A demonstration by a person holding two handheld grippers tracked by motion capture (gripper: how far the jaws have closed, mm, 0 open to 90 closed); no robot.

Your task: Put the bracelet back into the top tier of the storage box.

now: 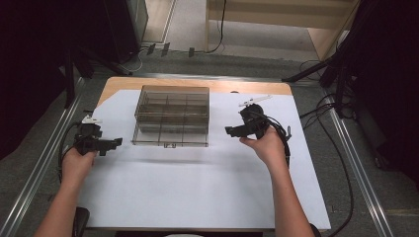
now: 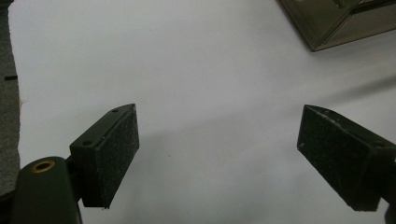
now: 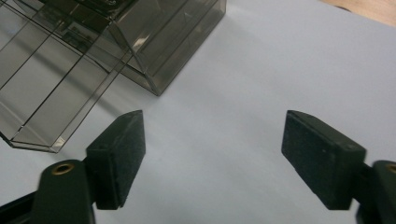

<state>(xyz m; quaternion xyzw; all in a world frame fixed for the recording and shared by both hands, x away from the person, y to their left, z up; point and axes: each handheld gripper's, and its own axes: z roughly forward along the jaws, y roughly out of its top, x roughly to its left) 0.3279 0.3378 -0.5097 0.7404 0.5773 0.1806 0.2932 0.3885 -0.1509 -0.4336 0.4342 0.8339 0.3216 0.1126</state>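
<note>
Compartment box (image 1: 171,116) between both wide-jawed grippers

organizer box (image 2: 345,21) cropped (contents perhaps unreadable)

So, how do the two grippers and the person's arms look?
Both the left gripper and the right gripper are black, each with two flat fingers faced with dark, rough pads. A small light plate sits on top of each and a black cable trails away. The forearms are bare, with no sleeves.
</note>
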